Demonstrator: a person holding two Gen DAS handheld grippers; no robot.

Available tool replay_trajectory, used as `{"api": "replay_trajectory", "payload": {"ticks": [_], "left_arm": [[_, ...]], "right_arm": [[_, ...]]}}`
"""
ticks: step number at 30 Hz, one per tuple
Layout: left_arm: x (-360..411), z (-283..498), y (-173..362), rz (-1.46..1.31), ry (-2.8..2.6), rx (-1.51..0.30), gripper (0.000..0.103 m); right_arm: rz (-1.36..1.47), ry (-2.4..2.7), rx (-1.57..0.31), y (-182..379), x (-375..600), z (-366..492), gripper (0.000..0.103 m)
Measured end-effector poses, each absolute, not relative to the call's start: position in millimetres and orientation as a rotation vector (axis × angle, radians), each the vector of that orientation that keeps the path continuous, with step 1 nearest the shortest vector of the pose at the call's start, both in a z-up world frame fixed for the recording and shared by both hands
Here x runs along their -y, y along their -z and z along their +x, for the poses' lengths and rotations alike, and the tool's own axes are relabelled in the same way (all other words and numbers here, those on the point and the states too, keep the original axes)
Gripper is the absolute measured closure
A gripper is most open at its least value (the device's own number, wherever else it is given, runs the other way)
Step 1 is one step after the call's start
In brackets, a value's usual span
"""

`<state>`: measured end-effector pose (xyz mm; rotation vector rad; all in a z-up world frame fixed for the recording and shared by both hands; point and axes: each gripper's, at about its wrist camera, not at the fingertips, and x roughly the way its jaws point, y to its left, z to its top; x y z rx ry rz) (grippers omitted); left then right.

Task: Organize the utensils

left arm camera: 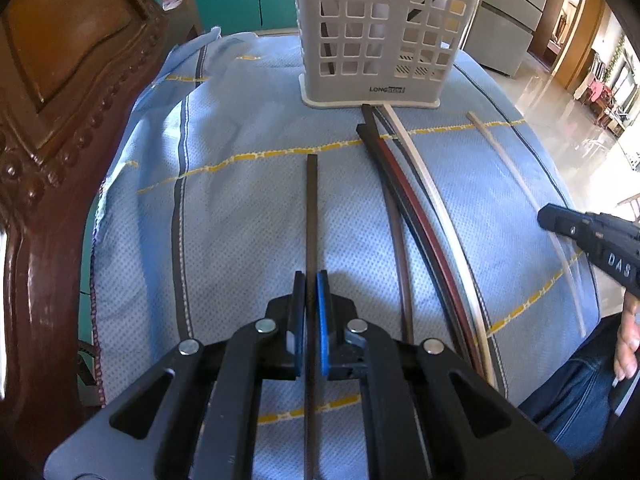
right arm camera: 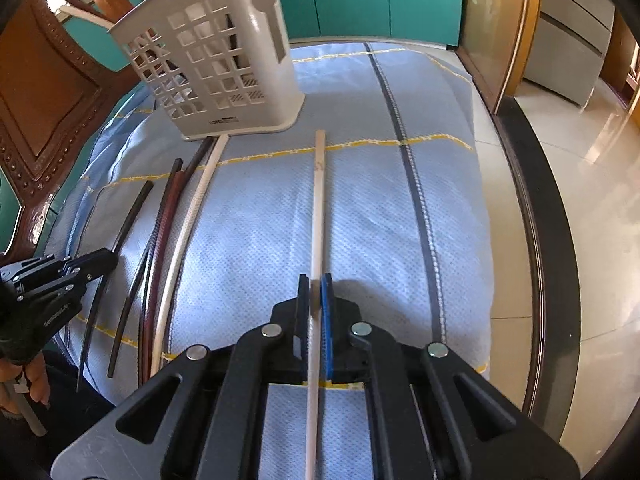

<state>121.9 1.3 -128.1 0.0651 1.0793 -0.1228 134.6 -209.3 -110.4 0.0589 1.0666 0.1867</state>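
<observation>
While both grippers (left arm camera: pixel 311 280) clamp chopsticks (left arm camera: pixel 312 208) — prob. lifted.

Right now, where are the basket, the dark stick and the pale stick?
basket (left arm camera: pixel 380 32), left wrist view, front grid wall.
dark stick (left arm camera: pixel 312 208), left wrist view, middle of shaft.
pale stick (right arm camera: pixel 318 208), right wrist view, middle of shaft.

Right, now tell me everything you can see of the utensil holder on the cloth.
The utensil holder is a pale grey-white basket that looks like plastic, with walls of square openings, a solid side panel bearing a spoon-shaped cutout and a flat flared base with a small printed label. It stands upright on the blue cloth, at its far end. Dark sticks and one white one already lean inside, ends poking over the rim. The tips of a dark chopstick and a white chopstick lying on the cloth reach its base.
</observation>
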Motion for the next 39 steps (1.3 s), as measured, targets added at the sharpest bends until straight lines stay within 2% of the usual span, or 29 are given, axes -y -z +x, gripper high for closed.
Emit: {"api": "replay_trajectory", "payload": {"ticks": [8, 14, 25, 30, 31, 33, 34, 36, 39], "left_arm": [[-2, 143, 130, 0.032, 0.098, -1.08, 0.093], [-5, 151, 130, 0.002, 0.1, -1.083, 0.089], [8, 172, 130, 0.019, 0.065, -1.08, 0.073], [11, 172, 131, 0.021, 0.063, -1.084, 0.07], [11, 171, 131, 0.02, 0.065, -1.085, 0.07], [10, 169, 131, 0.019, 0.069, -1.085, 0.07], [11, 161, 130, 0.019, 0.069, -1.084, 0.07], [10, 159, 131, 0.017, 0.071, -1.084, 0.071], [4, 159, 130, 0.012, 0.066, -1.08, 0.091]], "right_arm": [[-0.015, -0.16, -1.051, 113, 194, 141, 0.082], [-0.018, -0.159, -1.048, 114, 194, 143, 0.081], [-0.027, -0.138, -1.038, 116, 193, 159, 0.077], [-0.075, -0.13, -1.017, 117, 188, 170, 0.075], [-0.088, -0.13, -1.014, 117, 186, 171, 0.075], [-0.09, -0.145, -1.016, 117, 183, 170, 0.085], [-0.09, -0.157, -1.021, 118, 182, 169, 0.097], [-0.093, -0.178, -1.033, 118, 179, 166, 0.097], [-0.102, -0.202, -1.035, 118, 174, 159, 0.097]]}}
